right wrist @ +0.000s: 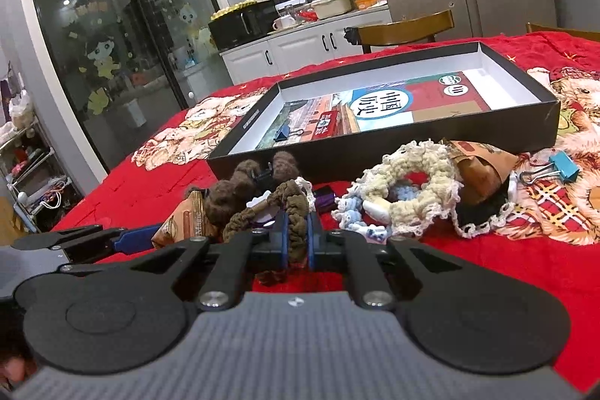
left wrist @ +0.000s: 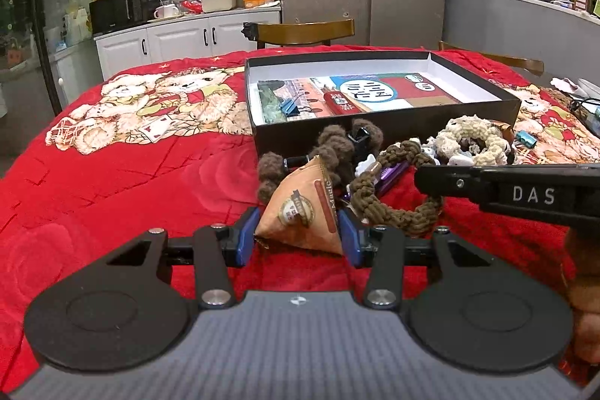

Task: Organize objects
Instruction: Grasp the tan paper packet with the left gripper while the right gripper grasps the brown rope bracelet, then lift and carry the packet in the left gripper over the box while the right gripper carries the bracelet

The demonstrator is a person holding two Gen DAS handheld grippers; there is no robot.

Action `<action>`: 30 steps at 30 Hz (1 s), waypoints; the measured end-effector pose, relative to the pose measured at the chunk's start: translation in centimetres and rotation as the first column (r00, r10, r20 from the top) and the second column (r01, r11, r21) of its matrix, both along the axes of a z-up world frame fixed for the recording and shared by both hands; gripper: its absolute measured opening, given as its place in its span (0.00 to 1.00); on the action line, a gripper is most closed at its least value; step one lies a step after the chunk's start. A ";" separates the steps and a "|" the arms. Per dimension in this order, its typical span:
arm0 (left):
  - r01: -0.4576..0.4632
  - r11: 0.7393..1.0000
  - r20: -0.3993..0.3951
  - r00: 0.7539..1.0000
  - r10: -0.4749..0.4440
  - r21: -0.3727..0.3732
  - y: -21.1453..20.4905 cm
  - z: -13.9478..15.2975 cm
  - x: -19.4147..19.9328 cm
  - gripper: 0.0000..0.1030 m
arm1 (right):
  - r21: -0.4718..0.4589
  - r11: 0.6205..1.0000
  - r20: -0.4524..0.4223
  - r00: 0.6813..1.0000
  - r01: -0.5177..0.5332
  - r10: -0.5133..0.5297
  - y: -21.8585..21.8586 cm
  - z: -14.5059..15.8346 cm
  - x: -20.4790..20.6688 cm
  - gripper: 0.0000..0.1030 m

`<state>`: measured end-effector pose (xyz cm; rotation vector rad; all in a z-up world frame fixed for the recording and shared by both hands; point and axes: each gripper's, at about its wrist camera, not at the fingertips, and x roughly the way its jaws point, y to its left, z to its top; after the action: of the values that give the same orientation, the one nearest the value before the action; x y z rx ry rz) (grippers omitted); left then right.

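Left wrist view shows the left gripper (left wrist: 298,242) low over a red quilted cloth printed with teddy bears (left wrist: 123,175), its blue-padded fingers (left wrist: 245,242) set on either side of a tan pyramid-shaped paper packet with a round badge print (left wrist: 303,216). The pads touch the packet's two lower corners, so the tool is grasping it while the packet rests on the cloth. Just behind the packet lie a fuzzy brown knitted hair tie (left wrist: 330,149) and an olive-brown braided cord ring (left wrist: 393,205). The right gripper (right wrist: 296,242) enters this view from the right as a black bar above that ring.

In the right wrist view the right gripper's jaws are clenched on the near side of the braided ring, the cord squeezed between the blue pads. To the right of it sits a cream crocheted hair tie (right wrist: 416,190) beside small white and pale-blue trinkets (right wrist: 356,212), with a light-blue binder clip (right wrist: 558,167) further right on the cloth.

Beyond the pile stands a shallow black cardboard box with a white lining (right wrist: 525,122). Inside lie a printed sheet, a dark-blue binder clip (right wrist: 283,134) and a small red tin (right wrist: 327,127).
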<state>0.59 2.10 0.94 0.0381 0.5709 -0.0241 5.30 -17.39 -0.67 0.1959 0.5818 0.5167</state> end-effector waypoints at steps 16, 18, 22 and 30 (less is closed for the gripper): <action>-0.005 1.000 0.043 0.999 0.004 0.016 -0.2 0.3 -0.7 0.51 | 0.004 1.000 0.047 0.999 0.002 -0.002 0.0 0.4 -0.8 0.11; 0.000 1.000 0.055 0.998 -0.001 0.021 -0.4 0.4 -0.9 0.51 | 0.009 1.000 0.043 0.999 0.001 -0.001 0.0 0.4 -0.7 0.11; 0.003 1.000 0.078 0.997 -0.005 0.031 -0.6 0.6 -1.2 0.49 | 0.027 1.000 0.038 0.999 0.002 -0.003 -0.3 0.6 -0.7 0.11; 0.036 0.999 0.070 0.997 -0.037 0.025 -0.5 0.6 -1.0 0.42 | 0.037 0.999 0.064 0.998 0.020 -0.022 -0.5 1.1 -1.2 0.11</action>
<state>-0.43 1.56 1.53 0.0722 0.5002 -0.0512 4.08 -17.93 0.46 0.2190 0.5068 0.5119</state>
